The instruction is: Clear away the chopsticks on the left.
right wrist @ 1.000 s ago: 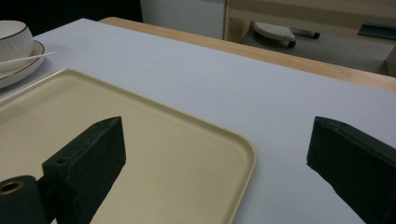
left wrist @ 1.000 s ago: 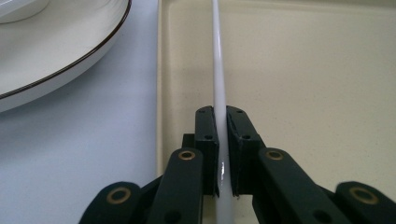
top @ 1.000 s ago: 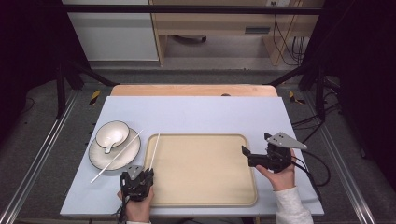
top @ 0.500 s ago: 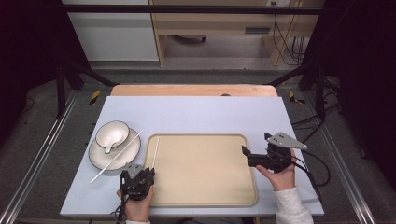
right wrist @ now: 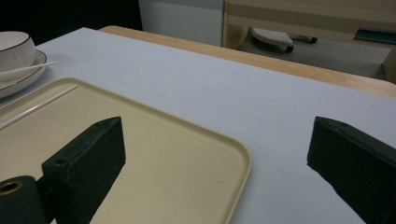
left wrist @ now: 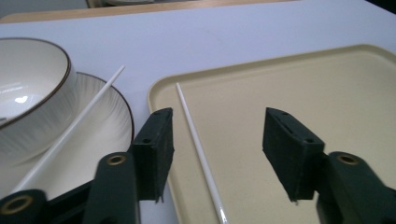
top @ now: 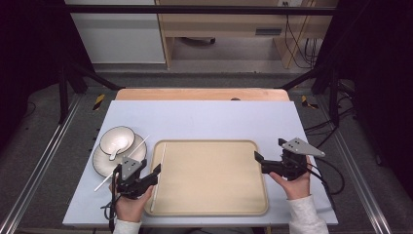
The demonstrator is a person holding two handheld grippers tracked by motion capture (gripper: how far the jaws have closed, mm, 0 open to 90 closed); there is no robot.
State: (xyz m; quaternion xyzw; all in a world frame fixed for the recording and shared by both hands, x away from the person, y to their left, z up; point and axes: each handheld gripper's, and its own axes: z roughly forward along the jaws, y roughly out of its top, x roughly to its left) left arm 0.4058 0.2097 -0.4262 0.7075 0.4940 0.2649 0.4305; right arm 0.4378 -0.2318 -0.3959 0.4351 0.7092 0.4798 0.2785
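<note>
A beige tray (top: pixel 209 195) lies in the middle of the white table. One white chopstick (top: pixel 159 170) lies flat inside the tray along its left edge. My left gripper (top: pixel 155 174) hovers over that edge. Its jaws have just been opening, and in the left gripper view (left wrist: pixel 217 135) they stand apart above the chopstick (left wrist: pixel 196 140) without touching it. A second chopstick (top: pixel 124 161) leans across the plate (top: pixel 102 163) that carries a white bowl (top: pixel 117 139). My right gripper (top: pixel 268 149) is open at the tray's right edge, with nothing between its jaws (right wrist: pixel 215 154).
The bowl and plate sit left of the tray, close to my left gripper. A wooden strip (top: pixel 202 94) borders the table's far edge. Cables trail from both grippers at the near edge. The far half of the white tabletop (top: pixel 204 119) is bare.
My left gripper has opened and let go of the chopstick, which now lies in the tray along its left edge. The gripper has lifted a little. The right gripper has not moved.
</note>
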